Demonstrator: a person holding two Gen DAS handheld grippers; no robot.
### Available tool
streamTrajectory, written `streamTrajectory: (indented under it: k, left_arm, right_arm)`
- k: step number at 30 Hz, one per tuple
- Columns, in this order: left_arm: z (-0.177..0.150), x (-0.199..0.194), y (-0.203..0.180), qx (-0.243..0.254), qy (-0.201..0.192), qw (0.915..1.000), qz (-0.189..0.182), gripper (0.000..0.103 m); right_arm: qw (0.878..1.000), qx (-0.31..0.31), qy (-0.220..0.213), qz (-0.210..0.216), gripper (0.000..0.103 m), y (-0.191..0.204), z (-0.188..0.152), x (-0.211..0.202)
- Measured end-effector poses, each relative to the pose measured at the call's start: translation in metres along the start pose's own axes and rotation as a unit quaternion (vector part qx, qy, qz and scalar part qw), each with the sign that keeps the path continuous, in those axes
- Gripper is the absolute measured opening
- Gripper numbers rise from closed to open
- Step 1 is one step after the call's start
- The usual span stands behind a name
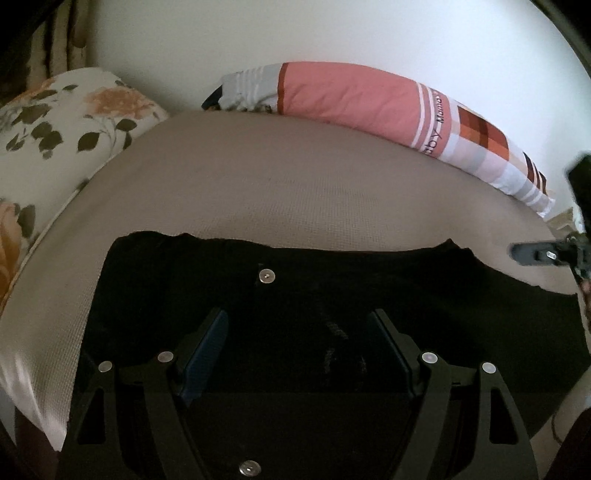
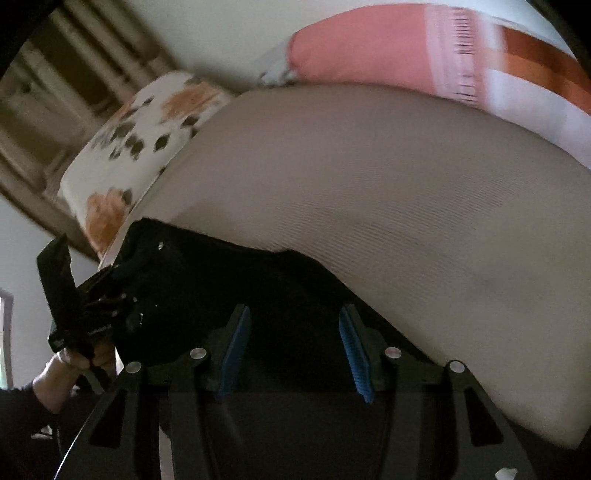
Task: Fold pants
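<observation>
Black pants [image 1: 332, 295] lie flat across the near part of a beige bed [image 1: 295, 177]. A round metal stud [image 1: 266, 276] shows near their far edge. My left gripper [image 1: 297, 315] hovers over the middle of the pants, its jaws wide apart with nothing pinched. The right gripper's tip [image 1: 535, 253] pokes in at the right edge, beyond the pants' far corner. In the right wrist view, my right gripper [image 2: 293, 310] is open over the pants [image 2: 295, 280], its blue pads [image 2: 354, 350] apart. The left gripper [image 2: 74, 295] is at the left of that view, held in a hand [image 2: 70, 363].
A floral pillow [image 1: 55, 125] lies at the bed's far left. A pink striped pillow [image 1: 369, 99] lies along the white wall [image 1: 332, 33]. Curtains [image 2: 74, 92] hang at the left. Bare beige bed surface [image 2: 406, 203] stretches beyond the pants. The bed's edge [image 2: 535, 424] drops off nearby.
</observation>
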State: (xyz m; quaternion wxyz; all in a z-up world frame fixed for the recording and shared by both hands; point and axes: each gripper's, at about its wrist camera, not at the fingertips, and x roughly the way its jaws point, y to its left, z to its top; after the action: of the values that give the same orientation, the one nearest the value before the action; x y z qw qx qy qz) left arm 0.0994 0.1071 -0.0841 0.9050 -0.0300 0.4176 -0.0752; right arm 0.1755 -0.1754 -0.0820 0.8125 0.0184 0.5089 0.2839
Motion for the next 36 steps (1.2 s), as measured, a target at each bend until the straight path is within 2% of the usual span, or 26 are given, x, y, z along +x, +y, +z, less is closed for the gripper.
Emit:
streamTrajectory:
  k: [6,7,8,9,11,14,19,23,24,28,33,36]
  left_arm:
    - [-0.002,0.000,0.002,0.012,0.001,0.9999,-0.005,0.078]
    - [-0.001,0.000,0.003,0.011,0.001,0.9999,-0.008,0.078]
    - [-0.001,0.000,0.004,0.011,0.002,0.9999,-0.010,0.078]
    - [-0.002,0.000,0.004,0.014,0.002,0.9998,-0.011,0.078]
    - [-0.002,0.000,0.004,0.019,0.003,0.9997,-0.012,0.078]
    - [-0.004,-0.001,0.006,0.022,0.001,0.9996,-0.018,0.078]
    - [-0.005,-0.001,0.007,0.031,0.000,0.9994,-0.019,0.078]
    - [-0.001,-0.001,-0.005,0.052,0.010,0.9986,0.010,0.078]
    - [0.002,-0.004,-0.009,0.055,0.008,0.9984,0.007,0.078]
    - [0.016,-0.019,-0.035,0.067,-0.020,0.9969,-0.035,0.078]
    - [0.028,-0.006,-0.086,0.091,-0.006,0.9911,-0.097,0.078]
    - [0.027,0.007,-0.119,0.116,-0.002,0.9860,-0.120,0.078]
  right_arm:
    - [0.997,-0.050,0.055,0.013,0.047,0.013,0.021,0.048]
    - [0.997,-0.054,0.059,0.017,0.041,0.012,0.021,0.051]
    - [0.996,-0.056,0.063,0.025,0.022,0.012,0.022,0.054]
    - [0.995,-0.058,0.069,0.033,0.013,0.013,0.023,0.056]
    - [0.995,-0.071,0.060,0.025,0.008,0.015,0.026,0.056]
    - [0.996,-0.078,0.031,-0.008,0.004,0.016,0.029,0.055]
    - [0.996,-0.069,0.024,-0.045,0.005,0.012,0.027,0.068]
    - [0.996,-0.055,-0.004,-0.066,0.022,0.018,0.025,0.053]
    - [0.996,-0.045,-0.019,-0.070,0.022,0.019,0.022,0.043]
    - [0.994,0.004,-0.071,-0.089,0.023,0.013,-0.005,-0.004]
    - [0.982,0.056,-0.084,-0.163,0.023,-0.017,-0.060,-0.048]
    - [0.970,0.102,-0.083,-0.205,0.024,-0.047,-0.098,-0.073]
